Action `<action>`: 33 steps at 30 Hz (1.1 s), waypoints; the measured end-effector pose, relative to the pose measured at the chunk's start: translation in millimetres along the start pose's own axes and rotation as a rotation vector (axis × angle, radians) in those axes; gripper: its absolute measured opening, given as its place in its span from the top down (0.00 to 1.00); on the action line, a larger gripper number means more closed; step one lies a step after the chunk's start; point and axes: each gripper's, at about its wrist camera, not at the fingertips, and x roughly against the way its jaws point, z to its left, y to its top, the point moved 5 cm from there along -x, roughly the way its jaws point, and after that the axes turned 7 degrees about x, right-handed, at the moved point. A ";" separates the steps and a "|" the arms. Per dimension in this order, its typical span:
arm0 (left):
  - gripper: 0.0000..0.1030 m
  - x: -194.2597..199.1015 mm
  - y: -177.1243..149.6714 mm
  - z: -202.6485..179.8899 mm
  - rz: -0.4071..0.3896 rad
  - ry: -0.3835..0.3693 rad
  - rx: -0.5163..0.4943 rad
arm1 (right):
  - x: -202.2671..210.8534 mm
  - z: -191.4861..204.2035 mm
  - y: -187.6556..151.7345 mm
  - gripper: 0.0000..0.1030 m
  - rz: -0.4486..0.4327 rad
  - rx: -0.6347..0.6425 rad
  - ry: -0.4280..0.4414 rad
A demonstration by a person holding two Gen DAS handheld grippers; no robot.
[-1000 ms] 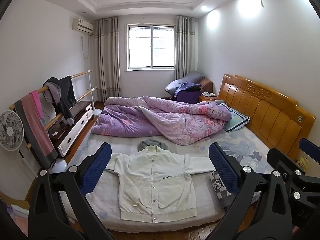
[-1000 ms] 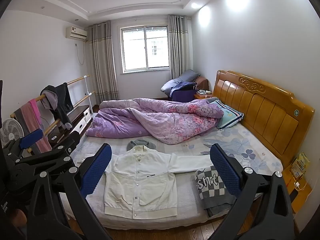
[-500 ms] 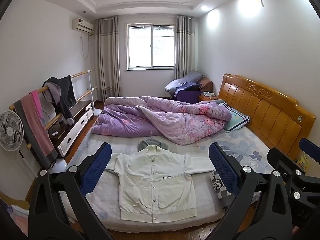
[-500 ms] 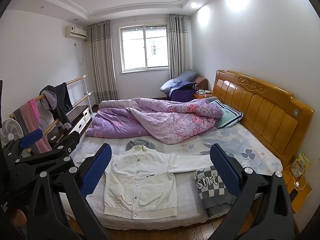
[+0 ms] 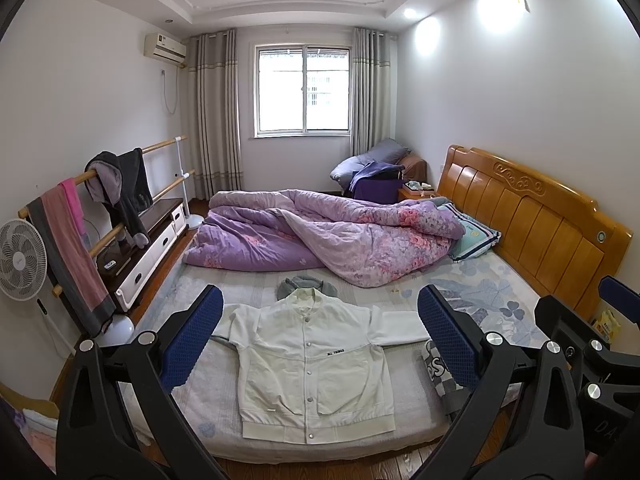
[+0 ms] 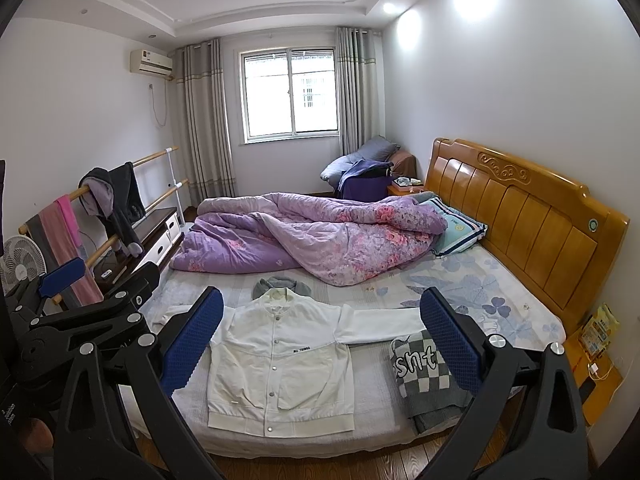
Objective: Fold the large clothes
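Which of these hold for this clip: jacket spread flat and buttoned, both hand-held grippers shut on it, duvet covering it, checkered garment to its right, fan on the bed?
1. The jacket lies spread flat on the bed, buttoned. True.
2. Both hand-held grippers grip the jacket. False: the left hand-held gripper and right hand-held gripper are open, off the cloth.
3. The duvet covers the jacket. False: it lies bunched beyond the collar.
4. A checkered garment lies right of the jacket. True.
5. The fan sits on the bed. False: it stands beside it.
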 end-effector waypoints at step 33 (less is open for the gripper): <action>0.05 -15.1 -27.9 7.7 0.016 -0.007 0.006 | -18.7 11.1 -13.0 0.08 0.028 0.008 -0.013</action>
